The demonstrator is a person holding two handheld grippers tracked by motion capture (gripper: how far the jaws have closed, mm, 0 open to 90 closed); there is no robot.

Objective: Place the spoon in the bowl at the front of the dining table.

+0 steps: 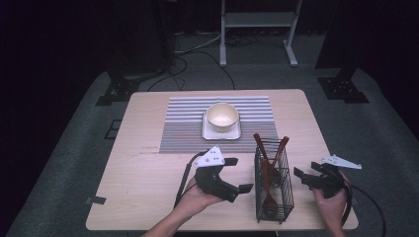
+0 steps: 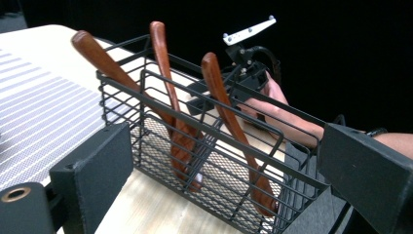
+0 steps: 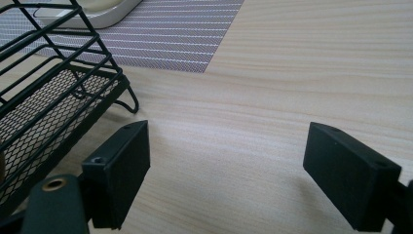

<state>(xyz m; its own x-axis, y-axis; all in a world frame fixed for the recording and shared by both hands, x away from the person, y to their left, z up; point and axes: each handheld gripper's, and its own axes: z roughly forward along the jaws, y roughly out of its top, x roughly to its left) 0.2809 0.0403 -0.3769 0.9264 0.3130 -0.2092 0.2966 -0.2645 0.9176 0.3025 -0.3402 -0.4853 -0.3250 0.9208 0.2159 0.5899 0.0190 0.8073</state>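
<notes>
Near the table's (image 1: 148,173) front edge, both grippers, left (image 1: 236,175) and right (image 1: 305,175), gape empty beside the wire basket (image 1: 273,197). Reaching seems under way. Next, probably pinch a wooden spoon (image 1: 269,190).

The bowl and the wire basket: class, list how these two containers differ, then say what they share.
The bowl is cream, round and solid-walled; the wire basket is black, rectangular and open mesh. The bowl sits on a square tray on the striped placemat; the basket stands on bare table. The bowl looks empty; the basket holds wooden utensils. Both stand upright, untouched by either gripper.
</notes>
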